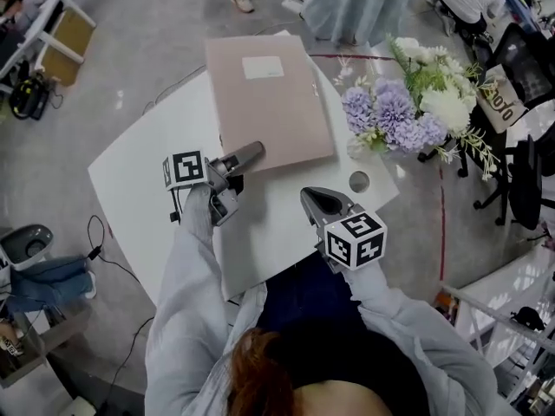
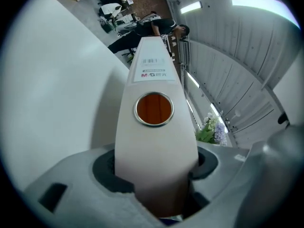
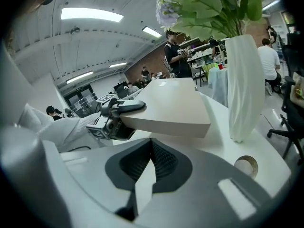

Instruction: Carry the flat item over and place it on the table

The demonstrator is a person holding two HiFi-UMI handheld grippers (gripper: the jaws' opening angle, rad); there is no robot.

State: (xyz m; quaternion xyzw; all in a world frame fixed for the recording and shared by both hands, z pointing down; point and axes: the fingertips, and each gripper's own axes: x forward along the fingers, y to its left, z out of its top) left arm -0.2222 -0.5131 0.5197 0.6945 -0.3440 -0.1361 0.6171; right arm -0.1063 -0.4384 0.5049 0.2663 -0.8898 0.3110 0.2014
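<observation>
The table (image 1: 139, 189) was white and oddly shaped, and the folder (image 1: 269, 102) lay across its far half. The folder's far left corner seemed to reach the table's edge. The main risk was placement: let go there, the folder could overhang and tip off, so it likely wanted drawing nearer first. The flowers (image 1: 408, 111) stood just beside the folder's right edge. A sideways swing of that long edge could knock their tall, narrow vase (image 3: 244, 89) over.

The left gripper (image 1: 247, 156) was clamped on the folder's near spine. With one grip at one end, the folder could twist or sag if lowered fast. The right gripper (image 1: 316, 199) hovered near the folder's near edge with its jaws pressed together on nothing, so it gave no support. A small ring (image 1: 359, 181) lay on the table beside the vase. It could catch under the folder's corner if the folder slid right.

The head view alone showed the whole layout and the folder's reach toward the table edge. The left gripper view alone showed the spine's label and round metal-rimmed hole, seated between the pads. The right gripper view alone showed the folder from the side, its near end raised just off the table with shadow beneath. It also showed the vase, which the blooms hid from above.
</observation>
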